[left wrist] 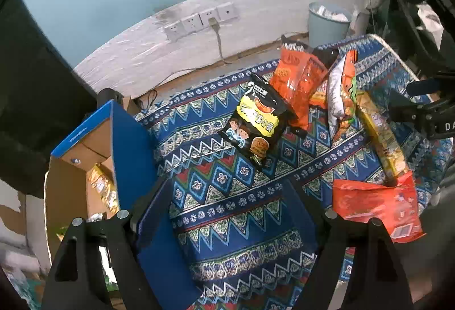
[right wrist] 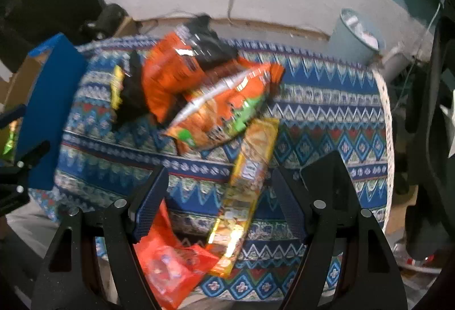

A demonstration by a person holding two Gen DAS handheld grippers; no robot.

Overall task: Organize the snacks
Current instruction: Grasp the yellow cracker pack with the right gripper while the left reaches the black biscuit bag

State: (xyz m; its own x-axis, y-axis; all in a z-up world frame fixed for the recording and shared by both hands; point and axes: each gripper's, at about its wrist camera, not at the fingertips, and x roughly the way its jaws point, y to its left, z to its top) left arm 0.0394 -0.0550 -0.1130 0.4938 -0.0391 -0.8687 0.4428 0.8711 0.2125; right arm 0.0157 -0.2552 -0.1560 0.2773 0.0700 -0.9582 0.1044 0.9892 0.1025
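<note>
Several snack bags lie on a table with a blue patterned cloth (left wrist: 241,210). In the left wrist view I see a black and yellow bag (left wrist: 254,122), an orange bag (left wrist: 298,76), an orange and silver bag (left wrist: 341,93), a long yellow pack (left wrist: 381,133) and a red bag (left wrist: 375,204). My left gripper (left wrist: 227,196) is open and empty above the cloth. My right gripper (right wrist: 219,185) is open, its jaws on either side of the long yellow pack (right wrist: 244,190), above the red bag (right wrist: 170,267). The orange and silver bag (right wrist: 227,102) lies beyond.
An open cardboard box with blue flaps (left wrist: 93,156) stands at the table's left end and holds a yellow snack bag (left wrist: 102,187). A grey bin (left wrist: 327,22) stands by the wall behind the table. Wall sockets (left wrist: 199,21) with a cable are behind.
</note>
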